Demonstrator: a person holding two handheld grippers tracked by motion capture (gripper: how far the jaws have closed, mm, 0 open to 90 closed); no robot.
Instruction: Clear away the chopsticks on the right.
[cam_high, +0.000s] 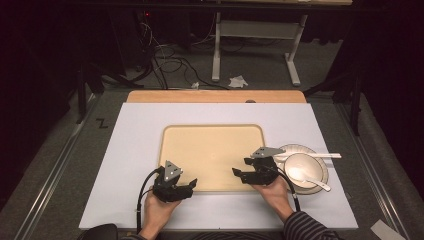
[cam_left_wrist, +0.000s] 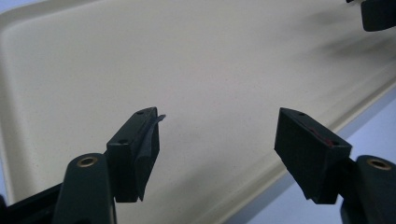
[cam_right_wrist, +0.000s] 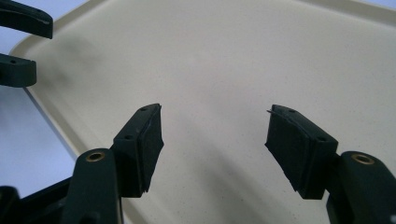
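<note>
overhead, white board (cam_high: 135, 150) on grey table, beige tray (cam_high: 212, 150), left claw (cam_high: 191, 185) open, right claw (cam_high: 235, 172) open, dark room

Setting: a lab recording bay, not a home. Dark surround, black curtain-like walls. White board (cam_high: 150, 150) laid over a wooden tabletop (cam_high: 215, 96), framed by metal rails (cam_high: 55, 170). Far left: loose cables (cam_high: 165, 62) and a red indicator light (cam_high: 146, 13) on the grey carpet. Far centre: legs of an adjustable bench (cam_high: 255, 45).
</note>
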